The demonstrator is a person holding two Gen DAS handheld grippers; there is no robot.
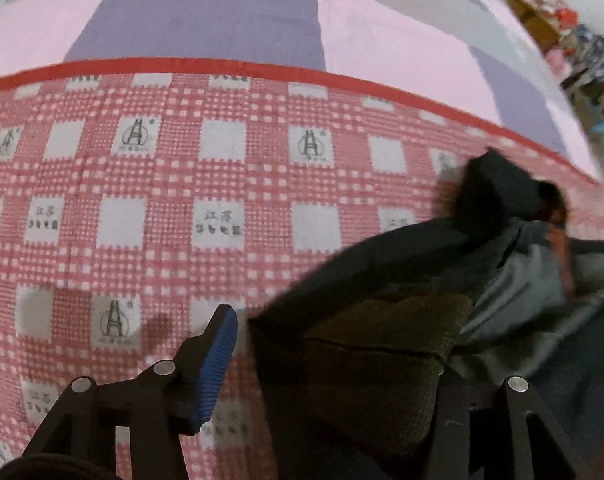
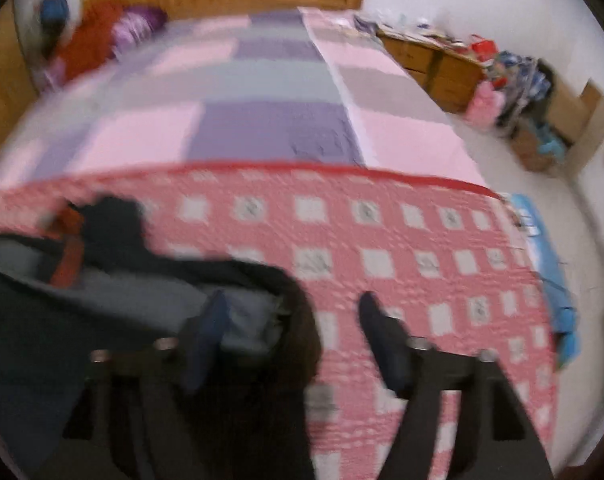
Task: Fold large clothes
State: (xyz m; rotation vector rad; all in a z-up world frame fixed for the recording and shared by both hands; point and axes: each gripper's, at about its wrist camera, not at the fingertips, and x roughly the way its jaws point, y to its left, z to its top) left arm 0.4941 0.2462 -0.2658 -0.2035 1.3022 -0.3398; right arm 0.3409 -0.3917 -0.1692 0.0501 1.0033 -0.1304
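Most of both frames is a bed under a pink, purple and grey patchwork cover (image 2: pixel 270 80) with a red-and-white checked cloth (image 1: pixel 182 208) across the lower half. One dark jacket (image 1: pixel 382 320) with grey lining lies at lower right of the left view, lower left of the right view. Left gripper (image 1: pixel 322 364) stands open, its right finger hidden under the fabric; right gripper (image 2: pixel 292 344) stands open, astride the jacket's edge, gripping nothing.
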